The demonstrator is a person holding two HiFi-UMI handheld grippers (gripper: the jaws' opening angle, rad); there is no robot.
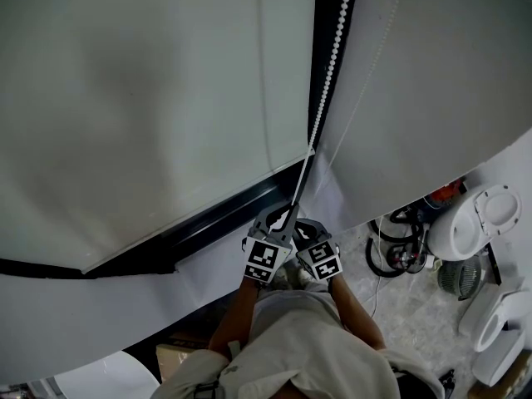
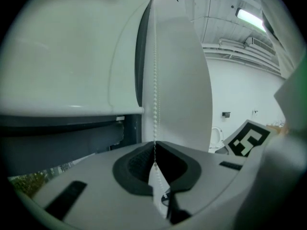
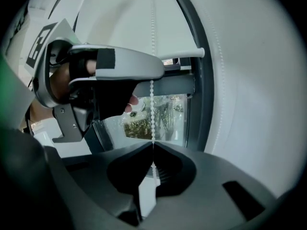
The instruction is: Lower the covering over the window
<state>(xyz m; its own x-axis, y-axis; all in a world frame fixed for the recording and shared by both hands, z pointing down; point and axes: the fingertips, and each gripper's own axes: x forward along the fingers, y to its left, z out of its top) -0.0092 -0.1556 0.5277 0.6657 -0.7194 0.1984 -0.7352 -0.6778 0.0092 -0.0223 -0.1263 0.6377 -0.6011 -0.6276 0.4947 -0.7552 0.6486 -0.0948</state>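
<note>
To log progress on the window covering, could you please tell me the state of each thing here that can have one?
left gripper: shut on the bead chain.
right gripper: shut on the same chain, lower down.
bead chain: taut, running straight up.
roller blind: partly lowered.
window: a strip of glass uncovered below the blind.

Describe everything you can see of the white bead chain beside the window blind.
The bead chain is a string of small, round white beads, plastic by the look. It runs taut and straight beside the pale roller blind, in front of the dark window frame. Both grippers are shut on it: the left gripper pinches it between its dark pads, and the right gripper does the same close by. A short length shows below each grip. Its top end is out of view.
</note>
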